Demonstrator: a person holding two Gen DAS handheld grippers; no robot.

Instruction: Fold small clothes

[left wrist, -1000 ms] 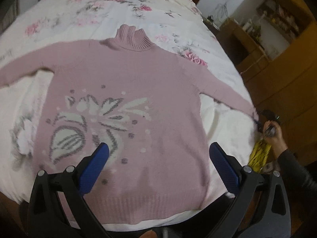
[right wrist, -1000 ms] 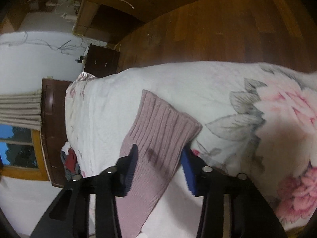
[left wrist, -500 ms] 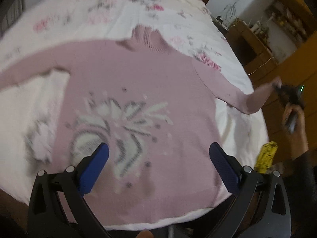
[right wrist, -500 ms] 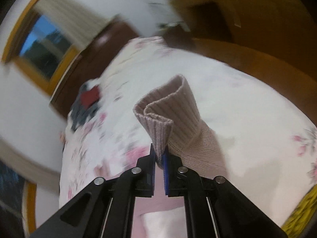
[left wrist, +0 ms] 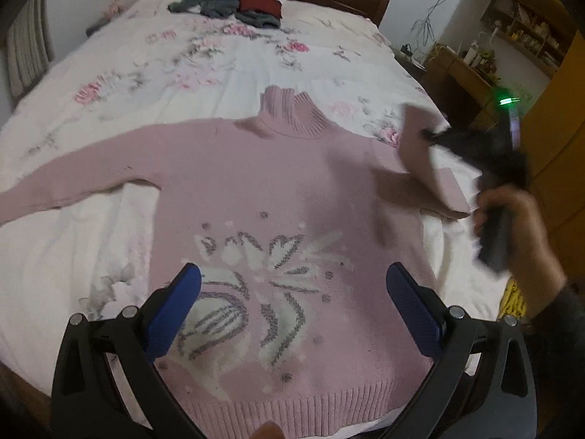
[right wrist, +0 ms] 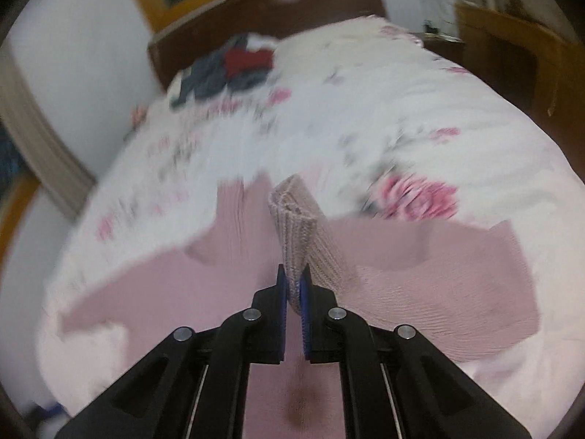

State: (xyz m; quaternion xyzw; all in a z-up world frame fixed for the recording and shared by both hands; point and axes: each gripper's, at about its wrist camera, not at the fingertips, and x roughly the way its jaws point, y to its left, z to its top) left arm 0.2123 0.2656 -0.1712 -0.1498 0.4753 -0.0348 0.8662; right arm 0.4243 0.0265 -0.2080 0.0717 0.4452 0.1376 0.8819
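Sleeve fold on the pink sweater

The sweater lies flat on the bed; right tongs, at three o'clock, pinch the sleeve cuff, lifted to swing it across the chest; left tongs gape empty at six o'clock.

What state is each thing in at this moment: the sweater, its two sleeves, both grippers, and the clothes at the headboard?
Pink sweater: face up, body flat on the bed.
Right sleeve cuff: lifted, pinched, folding inward over the body.
Left sleeve: stretched out flat.
Right gripper: shut on the cuff.
Left gripper: open, holding nothing.
Clothes pile: unfolded heap.
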